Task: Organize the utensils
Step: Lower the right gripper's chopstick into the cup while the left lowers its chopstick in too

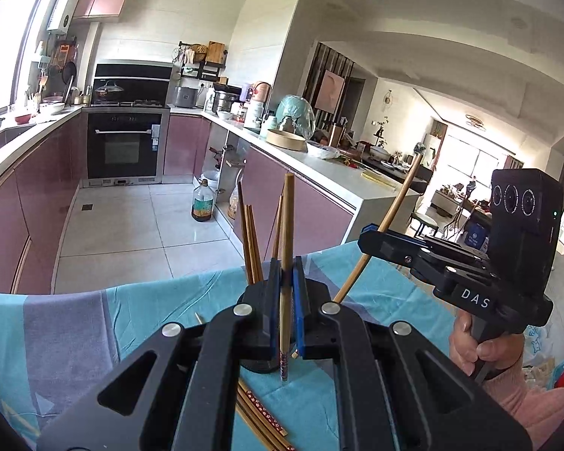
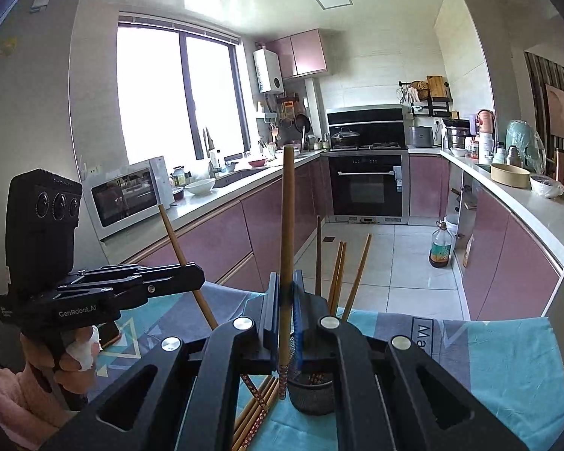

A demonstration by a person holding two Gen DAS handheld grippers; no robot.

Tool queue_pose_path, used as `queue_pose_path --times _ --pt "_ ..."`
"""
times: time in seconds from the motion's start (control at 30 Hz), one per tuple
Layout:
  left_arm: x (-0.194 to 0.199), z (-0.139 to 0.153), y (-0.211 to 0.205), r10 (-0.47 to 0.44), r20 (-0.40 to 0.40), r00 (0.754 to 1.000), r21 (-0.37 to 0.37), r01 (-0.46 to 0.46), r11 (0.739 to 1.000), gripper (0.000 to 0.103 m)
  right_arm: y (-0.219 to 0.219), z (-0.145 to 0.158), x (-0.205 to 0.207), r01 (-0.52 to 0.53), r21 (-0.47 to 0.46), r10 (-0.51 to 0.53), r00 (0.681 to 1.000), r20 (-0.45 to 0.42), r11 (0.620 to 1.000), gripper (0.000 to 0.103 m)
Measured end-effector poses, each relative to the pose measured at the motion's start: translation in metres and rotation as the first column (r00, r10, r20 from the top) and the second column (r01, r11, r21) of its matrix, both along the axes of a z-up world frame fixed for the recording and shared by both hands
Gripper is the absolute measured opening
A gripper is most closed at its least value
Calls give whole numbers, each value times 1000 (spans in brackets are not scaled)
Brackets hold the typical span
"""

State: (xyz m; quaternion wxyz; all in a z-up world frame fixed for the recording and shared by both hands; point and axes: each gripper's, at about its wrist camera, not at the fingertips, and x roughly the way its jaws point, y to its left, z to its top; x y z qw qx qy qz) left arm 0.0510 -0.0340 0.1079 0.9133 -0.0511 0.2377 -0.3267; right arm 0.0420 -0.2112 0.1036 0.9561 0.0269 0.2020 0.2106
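Tablecloth (image 1: 139, 312): we see it blue and grey, covering the table.
Holder (image 2: 312, 394): dark mesh cup on the cloth, with chopsticks (image 2: 338, 270) standing inside.
Left gripper (image 1: 286, 293): we pinch one chopstick (image 1: 287, 225) upright.
Right gripper (image 2: 285, 297): clamped on another chopstick (image 2: 287, 218).
Loose chopsticks (image 1: 259, 413): flat on the cloth just beside the holder.

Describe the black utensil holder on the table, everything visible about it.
The utensil holder is a small, dark, round cup of fine mesh, standing upright on the blue patterned cloth. Several brown wooden chopsticks stand in it, leaning outward. Loose chopsticks lie on the cloth beside it. Its rim sits mostly hidden behind the right gripper.
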Motion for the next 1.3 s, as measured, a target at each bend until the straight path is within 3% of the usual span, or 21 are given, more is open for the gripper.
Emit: queue_pose_path --times 0.47,0.83,1.3 --pt "-3 38 -4 17 98 995 -11 -16 1000 7 -6 8 21 42 -14 -41 999 31 999 5" --pt "22 23 -20 34 17 999 23 -34 999 7 -8 -21 54 56 -28 -58 995 -83 998 5" --pt "43 -15 -37 -5 -125 992 156 25 988 7 1 -51 75 23 -77 -41 969 -243 997 7"
